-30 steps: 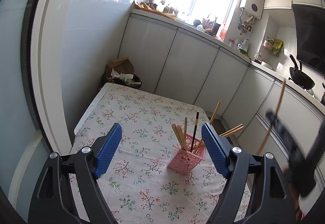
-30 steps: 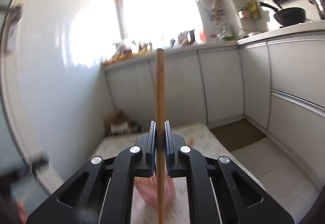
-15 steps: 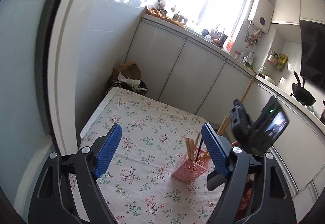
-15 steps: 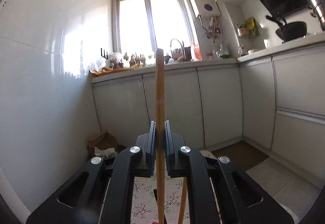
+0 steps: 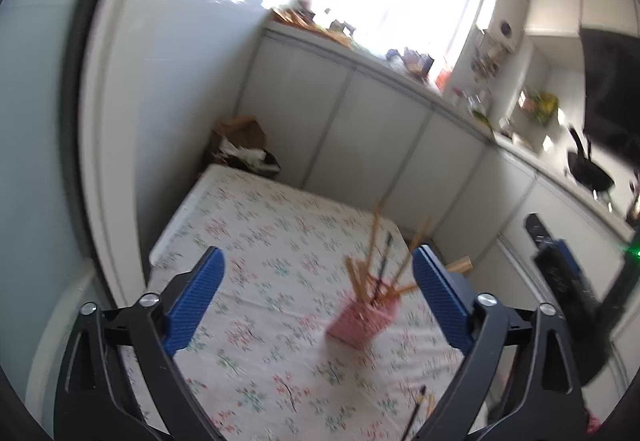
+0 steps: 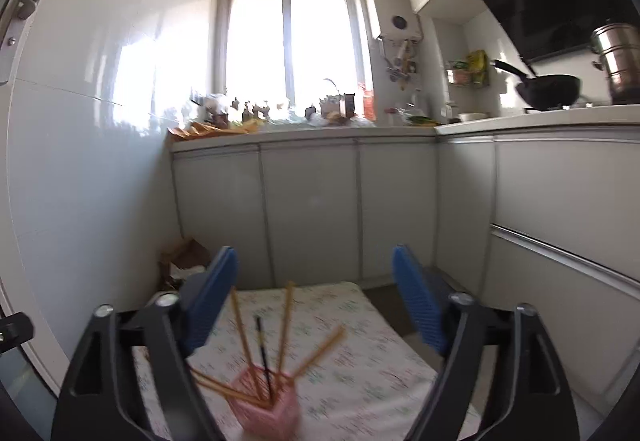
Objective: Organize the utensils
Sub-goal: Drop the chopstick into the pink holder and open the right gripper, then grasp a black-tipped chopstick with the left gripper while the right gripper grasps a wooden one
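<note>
A pink mesh basket (image 5: 362,323) stands on the floral-cloth table (image 5: 260,225), with several wooden chopsticks (image 5: 376,253) and one dark one leaning out of it. My left gripper (image 5: 318,261) hovers before it, jaws opening, with nothing between the blue pads. A loose dark and wooden pair (image 5: 418,407) lies on the cloth near the front edge. In the right wrist view the basket (image 6: 266,415) sits low and blurred, below my right gripper (image 6: 314,261), whose jaws are opening and hold nothing. The right gripper (image 5: 560,269) also shows at the right of the left wrist view.
White cabinets (image 6: 312,209) run behind and to the right of the table (image 6: 360,361). A bin with cardboard (image 5: 244,145) stands at the table's far left corner. A black wok (image 6: 548,89) and a steel pot (image 6: 616,57) sit on the right counter. A tiled wall closes the left side.
My right gripper has let go of the wooden chopstick and its jaws have spread wide; its view now takes in the basket below. The left jaws stand slightly wider.
</note>
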`<control>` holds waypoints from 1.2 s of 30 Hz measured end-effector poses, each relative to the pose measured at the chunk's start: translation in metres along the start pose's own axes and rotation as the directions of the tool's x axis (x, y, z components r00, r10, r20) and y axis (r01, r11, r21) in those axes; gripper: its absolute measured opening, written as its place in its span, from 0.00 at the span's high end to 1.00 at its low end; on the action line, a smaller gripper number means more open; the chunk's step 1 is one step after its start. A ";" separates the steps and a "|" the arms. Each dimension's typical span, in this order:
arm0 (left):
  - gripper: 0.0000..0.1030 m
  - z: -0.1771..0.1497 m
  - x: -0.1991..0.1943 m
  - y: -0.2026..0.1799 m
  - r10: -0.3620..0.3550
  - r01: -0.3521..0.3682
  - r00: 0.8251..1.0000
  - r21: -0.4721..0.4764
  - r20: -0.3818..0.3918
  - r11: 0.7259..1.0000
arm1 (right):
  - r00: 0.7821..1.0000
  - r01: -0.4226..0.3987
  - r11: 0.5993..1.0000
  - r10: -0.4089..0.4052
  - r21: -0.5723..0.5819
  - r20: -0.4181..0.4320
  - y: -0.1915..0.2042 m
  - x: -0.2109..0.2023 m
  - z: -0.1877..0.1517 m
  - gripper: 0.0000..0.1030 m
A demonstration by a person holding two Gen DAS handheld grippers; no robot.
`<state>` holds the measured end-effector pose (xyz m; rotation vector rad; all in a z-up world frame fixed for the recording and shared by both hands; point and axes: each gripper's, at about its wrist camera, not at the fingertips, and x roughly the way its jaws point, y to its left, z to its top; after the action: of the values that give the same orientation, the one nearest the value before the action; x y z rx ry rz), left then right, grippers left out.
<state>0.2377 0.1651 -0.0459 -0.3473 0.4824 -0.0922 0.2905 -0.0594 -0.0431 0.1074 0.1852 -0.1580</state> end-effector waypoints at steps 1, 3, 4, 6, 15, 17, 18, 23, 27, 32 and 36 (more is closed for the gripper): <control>0.08 -0.004 0.004 -0.008 -0.010 0.011 1.000 0.015 -0.028 1.000 | 0.999 0.027 1.000 -0.026 0.004 -0.034 -0.010 -0.006 -0.002 0.09; 0.07 -0.015 0.013 -0.022 -0.041 0.044 0.995 0.028 -0.094 0.999 | 0.986 0.099 0.995 -0.100 -0.017 -0.133 -0.027 -0.014 -0.010 0.06; 0.07 -0.019 0.018 -0.027 -0.054 0.058 0.991 0.035 -0.126 0.998 | 0.975 0.119 0.992 -0.123 -0.033 -0.183 -0.034 -0.016 -0.016 0.06; 0.07 -0.030 0.030 -0.042 -0.075 0.088 0.978 0.059 -0.194 0.994 | 0.951 0.145 0.988 -0.155 -0.058 -0.268 -0.047 -0.018 -0.029 0.06; 0.07 -0.094 0.096 -0.102 -0.027 0.145 0.878 0.212 -0.477 0.966 | 0.874 0.222 0.974 -0.215 -0.035 -0.437 -0.114 -0.040 -0.088 0.06; 0.07 -0.115 0.112 -0.111 0.000 0.160 0.843 0.251 -0.537 0.955 | 0.856 0.242 0.970 -0.231 -0.036 -0.463 -0.127 -0.042 -0.103 0.06; 0.07 -0.126 0.123 -0.118 0.018 0.170 0.820 0.274 -0.572 0.947 | 0.847 0.259 0.965 -0.244 -0.035 -0.472 -0.136 -0.043 -0.111 0.06; 0.08 -0.162 0.163 -0.139 0.105 0.202 0.724 0.356 -0.681 0.912 | 0.779 0.353 0.935 -0.273 0.036 -0.564 -0.187 -0.038 -0.152 0.06; 0.19 -0.189 0.198 -0.159 0.180 0.228 0.635 0.405 -0.751 0.885 | 0.775 0.364 0.921 -0.217 0.139 -0.593 -0.212 -0.033 -0.155 0.06; 0.49 -0.206 0.230 -0.178 0.287 0.234 0.557 0.479 -0.779 0.846 | 0.784 0.349 0.926 -0.204 0.145 -0.586 -0.215 -0.029 -0.153 0.06; 0.49 -0.208 0.242 -0.184 0.295 0.236 0.531 0.473 -0.794 0.849 | 0.782 0.340 0.926 -0.181 0.165 -0.596 -0.220 -0.023 -0.153 0.06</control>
<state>0.3525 -0.1115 -0.2603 0.3225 1.4338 -0.3717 0.2044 -0.2539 -0.2086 0.4009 0.7910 -0.4336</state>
